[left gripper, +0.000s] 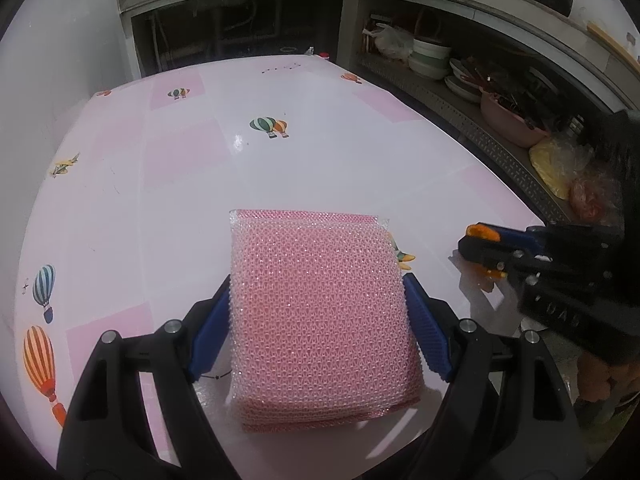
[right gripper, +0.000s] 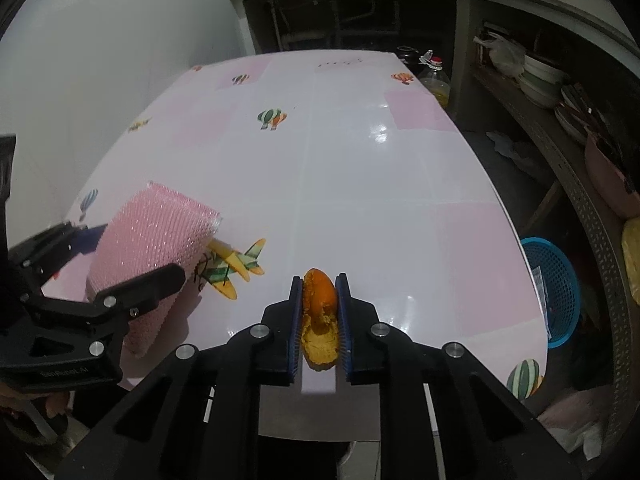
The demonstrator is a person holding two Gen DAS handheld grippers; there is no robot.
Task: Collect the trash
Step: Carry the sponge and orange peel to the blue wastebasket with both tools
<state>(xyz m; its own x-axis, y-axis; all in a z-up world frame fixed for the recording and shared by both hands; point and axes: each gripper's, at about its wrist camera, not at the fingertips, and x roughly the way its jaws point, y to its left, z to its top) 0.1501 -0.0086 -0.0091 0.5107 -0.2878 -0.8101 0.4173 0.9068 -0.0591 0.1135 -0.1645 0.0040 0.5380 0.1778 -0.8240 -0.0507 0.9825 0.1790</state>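
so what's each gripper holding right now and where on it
Left gripper holds the pink mesh scouring pad by its two side edges. Right gripper pinches the orange peel across its sides.

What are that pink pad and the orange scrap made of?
The pink pad, held in the left gripper, looks like a sponge wrapped in shiny plastic mesh: netted weave, glinting threads. The orange scrap, pinched in the right gripper, seems to be citrus peel: glossy orange skin, matte yellowish pith inside.
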